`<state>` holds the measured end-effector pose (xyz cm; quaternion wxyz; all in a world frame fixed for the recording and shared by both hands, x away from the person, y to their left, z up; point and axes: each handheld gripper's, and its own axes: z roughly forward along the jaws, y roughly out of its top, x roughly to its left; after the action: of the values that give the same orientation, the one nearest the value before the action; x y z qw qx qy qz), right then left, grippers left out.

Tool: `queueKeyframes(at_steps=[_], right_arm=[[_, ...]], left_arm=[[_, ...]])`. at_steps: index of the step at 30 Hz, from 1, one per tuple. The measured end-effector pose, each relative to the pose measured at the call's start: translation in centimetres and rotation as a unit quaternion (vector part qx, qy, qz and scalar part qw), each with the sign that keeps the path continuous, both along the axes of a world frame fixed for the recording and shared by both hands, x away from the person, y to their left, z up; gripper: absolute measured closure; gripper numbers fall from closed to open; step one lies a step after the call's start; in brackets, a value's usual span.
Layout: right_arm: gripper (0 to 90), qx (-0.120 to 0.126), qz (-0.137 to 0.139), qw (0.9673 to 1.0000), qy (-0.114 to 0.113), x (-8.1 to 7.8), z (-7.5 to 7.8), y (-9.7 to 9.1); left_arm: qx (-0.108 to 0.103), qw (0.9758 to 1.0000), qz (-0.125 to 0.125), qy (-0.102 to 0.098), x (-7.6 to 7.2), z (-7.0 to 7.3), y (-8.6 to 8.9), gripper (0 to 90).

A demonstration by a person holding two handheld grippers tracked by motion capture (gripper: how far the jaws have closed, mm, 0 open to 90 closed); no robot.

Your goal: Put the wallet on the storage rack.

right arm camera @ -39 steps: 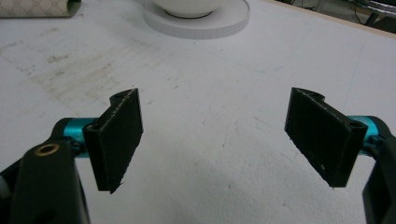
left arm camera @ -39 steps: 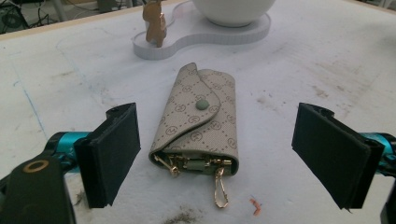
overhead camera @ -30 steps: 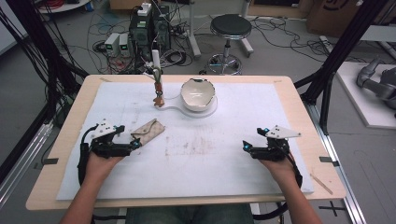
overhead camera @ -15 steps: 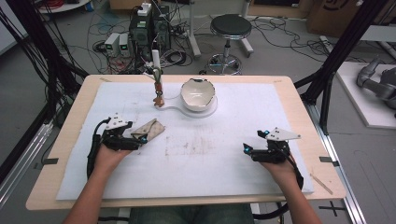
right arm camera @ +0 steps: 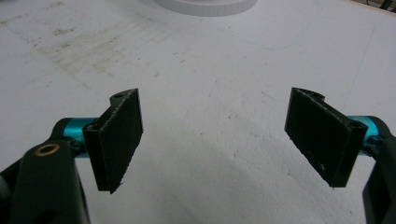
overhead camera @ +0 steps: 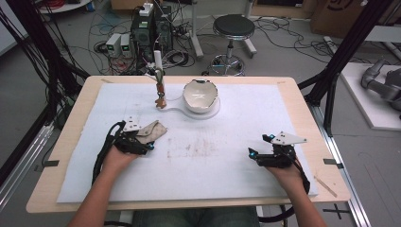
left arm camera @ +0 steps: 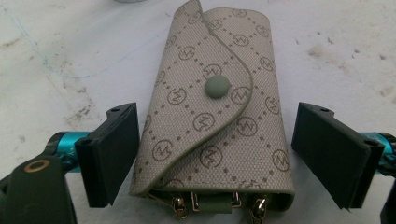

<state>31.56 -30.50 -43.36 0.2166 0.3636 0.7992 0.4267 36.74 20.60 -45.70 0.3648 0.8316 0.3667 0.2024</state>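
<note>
The left gripper (left arm camera: 212,154) stands spread wide, its two black jaws on either side of the beige fabric key pouch with its printed diamond-and-monogram pattern (left arm camera: 215,107), gripping nothing yet. The pad on one side sits just beside the pouch's edge, while the other stands a little farther off, so the grasp is slightly off centre. From the high view the pouch (overhead camera: 150,131) lies flat on the white foam mat (overhead camera: 236,175), on the person's left and near the front edge, with the left gripper (overhead camera: 142,142) right over its near end.

To close well here, I'd shift the hand a touch toward the wider gap so both pads meet the fabric together; otherwise the nearer pad may shove the pouch sideways. The pads should land below the round grey-green snap button (left arm camera: 217,87), on the thick folded body, and clear of the brass key hooks (left arm camera: 215,205) poking out at the near end. The fabric looks soft, so a firm, low squeeze seems wise.

The right gripper (right arm camera: 215,140) rests spread open and empty over bare mat, on the person's right (overhead camera: 267,153), well apart from the pouch. Beyond, a white ceramic bowl (overhead camera: 201,94) sits on a round white base.
</note>
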Motion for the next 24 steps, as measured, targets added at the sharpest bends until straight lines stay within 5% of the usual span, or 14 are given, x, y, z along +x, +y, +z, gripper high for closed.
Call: queueKeyframes(at_steps=[24], right_arm=[[19.6,0.0,0.004,1.0,0.005,0.27,-0.09,0.26]], left_arm=[[-0.011,0.9998,-0.013,0.0,-0.08,0.09,0.26,30.9]])
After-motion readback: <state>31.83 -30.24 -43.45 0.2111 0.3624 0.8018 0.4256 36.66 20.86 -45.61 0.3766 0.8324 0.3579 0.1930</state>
